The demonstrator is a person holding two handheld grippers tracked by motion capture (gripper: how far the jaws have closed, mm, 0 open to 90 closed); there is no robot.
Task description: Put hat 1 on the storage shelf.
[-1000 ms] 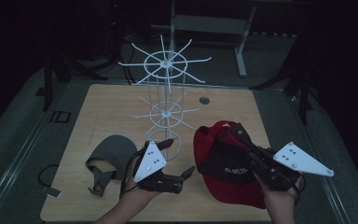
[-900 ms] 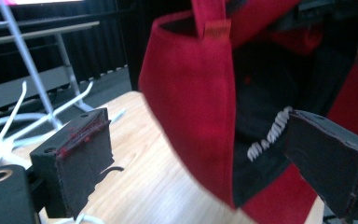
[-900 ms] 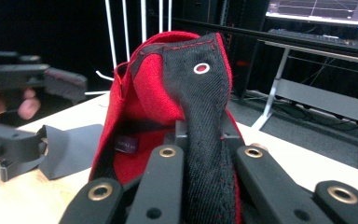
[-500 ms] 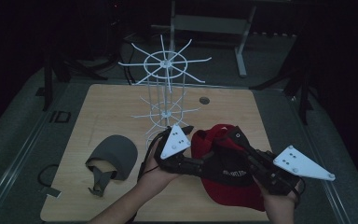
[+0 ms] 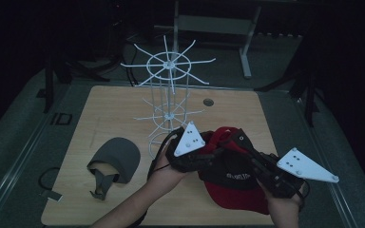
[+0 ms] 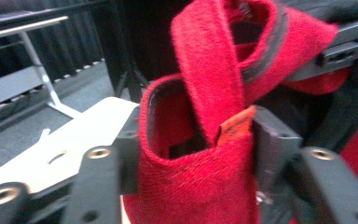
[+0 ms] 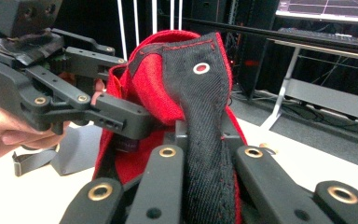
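Observation:
A red and black cap (image 5: 233, 183) is held up over the table's near right part by both grippers. My left gripper (image 5: 213, 155) comes in from the left and is shut on the cap's red back strap (image 6: 205, 70). In the left gripper view that gripper (image 6: 191, 140) pinches the red fabric between its jaws. My right gripper (image 5: 247, 149) reaches in from the right. In its own view it (image 7: 203, 135) is shut on a black panel (image 7: 200, 93) of the cap that has a metal eyelet. The left gripper (image 7: 116, 116) also shows there, clamped on the red edge.
A white wire spoke rack (image 5: 169, 64) stands on the wooden table (image 5: 114, 109) just behind the cap. A grey cap (image 5: 116, 156) lies at the near left. A small round disc (image 5: 208, 101) sits at the back right. A black cable (image 5: 47, 178) loops off the left edge.
My left gripper has moved right and away from me, from beside the grey cap to the red cap, and has shut on its strap. The right gripper has kept its hold.

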